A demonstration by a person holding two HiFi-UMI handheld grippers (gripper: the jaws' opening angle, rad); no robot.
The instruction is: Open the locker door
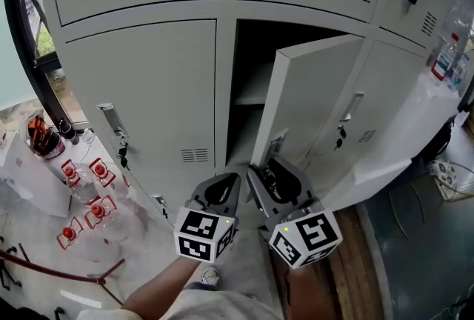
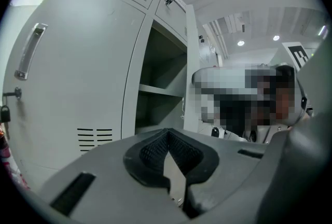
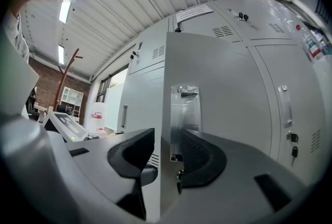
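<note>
The grey locker door (image 1: 311, 100) of the lower middle compartment (image 1: 252, 89) stands partly open, swung out toward me, with a shelf showing inside. My right gripper (image 1: 268, 176) is shut on the door's free edge, just below its metal handle plate (image 3: 184, 114). In the right gripper view the door (image 3: 223, 88) edge runs between the two pads of my right gripper (image 3: 167, 153). My left gripper (image 1: 224, 189) hangs beside it, in front of the opening, shut and holding nothing. The left gripper view looks over my left gripper (image 2: 167, 137) at the open compartment (image 2: 155, 93).
Shut locker doors flank the opening, left (image 1: 141, 96) and right (image 1: 389, 100), each with a handle and hanging keys. Several red-capped bottles (image 1: 81, 196) stand on the floor at the left. A dark pipe (image 1: 18, 44) curves down the left side. A wooden strip (image 1: 355, 259) lies at the right.
</note>
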